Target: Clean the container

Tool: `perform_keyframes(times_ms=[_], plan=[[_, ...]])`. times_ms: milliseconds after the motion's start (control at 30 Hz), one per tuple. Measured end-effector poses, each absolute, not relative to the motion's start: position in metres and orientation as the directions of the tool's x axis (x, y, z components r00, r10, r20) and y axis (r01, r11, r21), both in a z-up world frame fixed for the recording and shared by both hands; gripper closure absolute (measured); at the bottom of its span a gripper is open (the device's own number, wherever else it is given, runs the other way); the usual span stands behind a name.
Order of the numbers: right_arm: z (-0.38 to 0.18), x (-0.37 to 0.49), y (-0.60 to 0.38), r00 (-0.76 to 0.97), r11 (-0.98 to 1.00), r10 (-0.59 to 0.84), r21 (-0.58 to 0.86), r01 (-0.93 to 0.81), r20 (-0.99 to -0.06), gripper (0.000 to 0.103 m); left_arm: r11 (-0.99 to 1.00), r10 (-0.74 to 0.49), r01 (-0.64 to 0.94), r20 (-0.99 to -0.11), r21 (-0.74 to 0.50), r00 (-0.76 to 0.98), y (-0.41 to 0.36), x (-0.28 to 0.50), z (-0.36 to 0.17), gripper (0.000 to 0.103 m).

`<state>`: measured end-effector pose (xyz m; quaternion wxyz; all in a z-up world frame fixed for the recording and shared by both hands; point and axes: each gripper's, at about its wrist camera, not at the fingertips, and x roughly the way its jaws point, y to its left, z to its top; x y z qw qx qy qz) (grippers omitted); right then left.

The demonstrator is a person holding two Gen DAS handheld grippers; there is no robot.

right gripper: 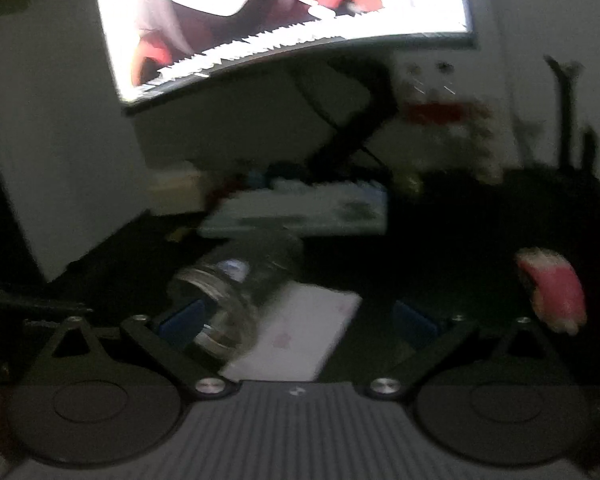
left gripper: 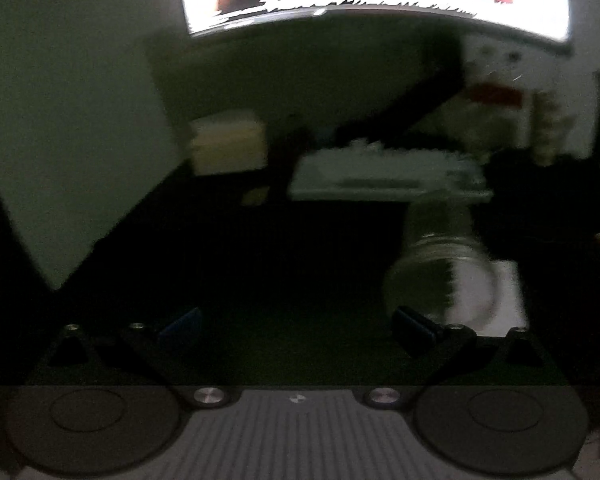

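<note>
My left tool (left gripper: pixel 296 326) and right tool (right gripper: pixel 298 318) gape wide, empty; the clear glass jar (right gripper: pixel 228 300), lying sideways on the dark counter (right gripper: pixel 440 264), could roll unrestrained.

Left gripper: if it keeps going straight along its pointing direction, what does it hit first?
Probably the bare dark desk surface. The left gripper has its jaws wide open with nothing between them. The clear glass jar lying on its side sits off to the right of that line. Blur and darkness make depth uncertain.
</note>
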<state>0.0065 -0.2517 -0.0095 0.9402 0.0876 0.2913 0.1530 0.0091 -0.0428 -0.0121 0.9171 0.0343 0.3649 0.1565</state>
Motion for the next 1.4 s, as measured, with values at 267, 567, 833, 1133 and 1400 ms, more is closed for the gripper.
perform_keyframes(times_ms=[267,567,833,1133,1400], plan=[[0.009,0.049,-0.27,0.687,0.929,0.32,0.357,-0.094,-0.652,0.001,0.988,-0.04,-0.099,-0.829,-0.115,0.557,-0.045,0.033,-0.022,0.0],[0.02,0.045,-0.263,0.646,0.895,0.401,0.43,-0.123,-0.65,0.001,0.986,0.04,-0.155,-0.799,-0.067,0.6,-0.066,0.021,0.025,0.0],[0.005,0.051,-0.255,0.586,0.903,0.387,0.422,-0.085,-0.711,0.001,0.981,0.161,-0.181,-0.79,0.065,0.592,-0.077,0.011,0.03,0.0],[0.001,0.05,-0.246,0.576,0.92,0.372,0.371,-0.125,-0.728,0.001,0.976,0.196,-0.195,-0.79,0.098,0.58,-0.052,0.015,0.024,0.0],[-0.003,0.053,-0.243,0.557,0.919,0.379,0.369,-0.135,-0.739,0.001,0.979,0.183,-0.178,-0.809,0.099,0.558,-0.047,0.022,0.015,0.0]])
